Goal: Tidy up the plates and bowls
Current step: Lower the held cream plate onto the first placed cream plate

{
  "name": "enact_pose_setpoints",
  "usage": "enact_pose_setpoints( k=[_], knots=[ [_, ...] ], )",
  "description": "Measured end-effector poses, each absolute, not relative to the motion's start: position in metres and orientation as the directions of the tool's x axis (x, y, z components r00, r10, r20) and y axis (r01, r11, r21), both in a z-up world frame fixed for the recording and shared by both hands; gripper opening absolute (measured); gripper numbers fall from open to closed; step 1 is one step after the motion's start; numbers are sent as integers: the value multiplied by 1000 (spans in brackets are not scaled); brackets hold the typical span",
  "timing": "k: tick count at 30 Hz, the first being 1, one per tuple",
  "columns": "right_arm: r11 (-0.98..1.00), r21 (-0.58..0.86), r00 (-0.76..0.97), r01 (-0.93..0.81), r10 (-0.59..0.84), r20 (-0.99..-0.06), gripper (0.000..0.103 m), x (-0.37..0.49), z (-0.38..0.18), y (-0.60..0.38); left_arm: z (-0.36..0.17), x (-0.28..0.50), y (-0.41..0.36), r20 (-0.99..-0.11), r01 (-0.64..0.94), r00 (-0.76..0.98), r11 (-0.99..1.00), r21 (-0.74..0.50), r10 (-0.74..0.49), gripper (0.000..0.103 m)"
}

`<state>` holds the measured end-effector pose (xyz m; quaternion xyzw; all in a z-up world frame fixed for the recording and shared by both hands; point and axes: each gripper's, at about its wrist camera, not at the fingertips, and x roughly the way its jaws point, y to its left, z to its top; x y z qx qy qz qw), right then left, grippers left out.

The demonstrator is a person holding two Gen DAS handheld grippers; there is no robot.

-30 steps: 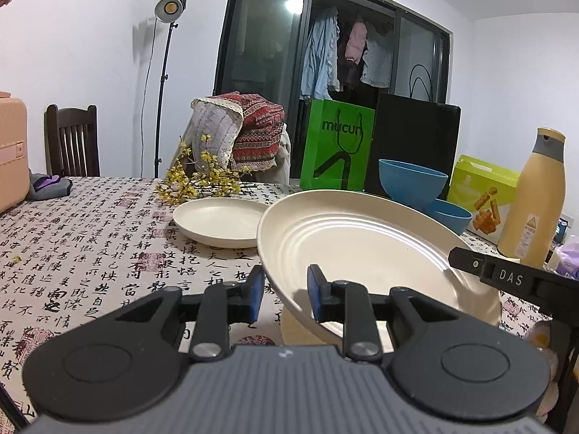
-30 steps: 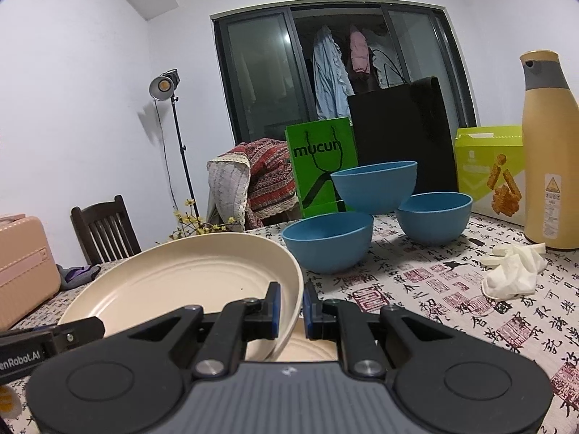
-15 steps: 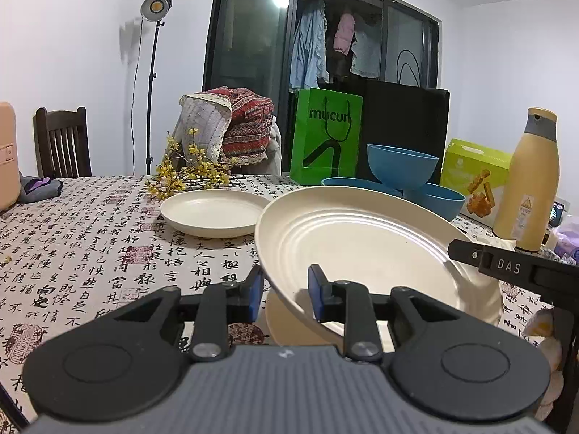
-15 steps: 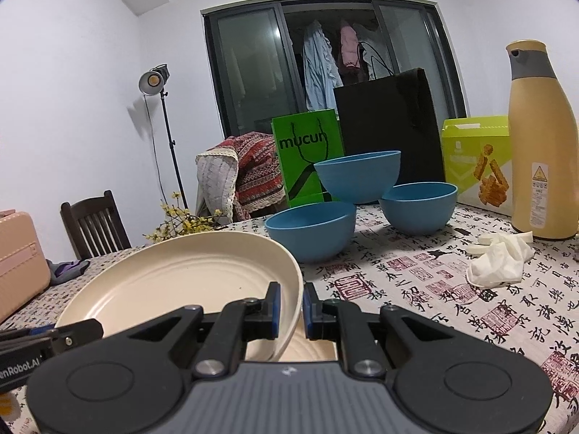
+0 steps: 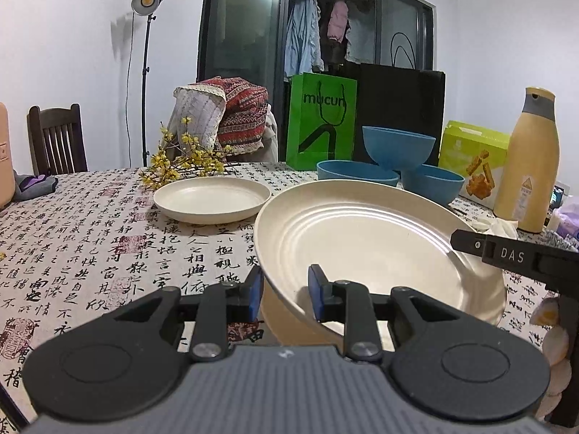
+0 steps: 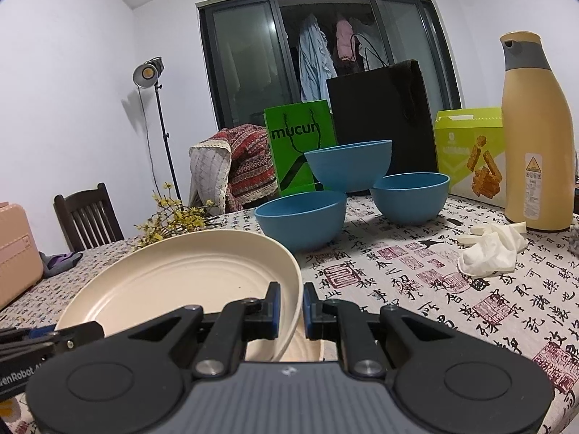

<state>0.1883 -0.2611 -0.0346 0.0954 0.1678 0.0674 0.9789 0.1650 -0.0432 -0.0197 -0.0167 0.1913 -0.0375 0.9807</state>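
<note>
The big plate (image 5: 365, 249) was held tilted above the bench (image 5: 90, 246), pinched at opposite edges by both grippers. The left gripper (image 5: 284, 291) had its pads on either side of the plate's near-left rim, gripping it; the right gripper (image 6: 290, 303) was pressed nearly together on the plate's right rim, one pad inside and one outside. Under the plate, part of another cream piece (image 6: 304, 349) showed, though what it was could not be told. A smaller plate (image 5: 212, 199) lay flat on the bench just beyond the big plate to its left, with a spray of yellow flowers (image 5: 181, 162) touching its far side. Beyond the big plate to its right stood three blue bowls (image 6: 300, 222) (two on the bench, the third perched on their rims). Behind the bowls stood a green bag (image 6: 298, 150) and a black bag (image 6: 383, 123), and right of them a yellow-green box (image 6: 470, 152) and a tall tan bottle (image 6: 535, 130). A crumpled white glove (image 6: 488, 249) lay in front of the bottle, well right of the big plate. A chair (image 5: 56, 139) and a lamp (image 5: 146, 0) stood past the bench's far left.
</note>
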Motion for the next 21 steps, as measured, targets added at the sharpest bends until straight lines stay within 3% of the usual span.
enact_pose_setpoints(
  k=[21],
  knots=[
    [974, 212, 922, -83, 156, -356, 13, 197, -49, -267, -32, 171, -55, -410, 68, 910, 998, 10, -58, 27]
  ],
)
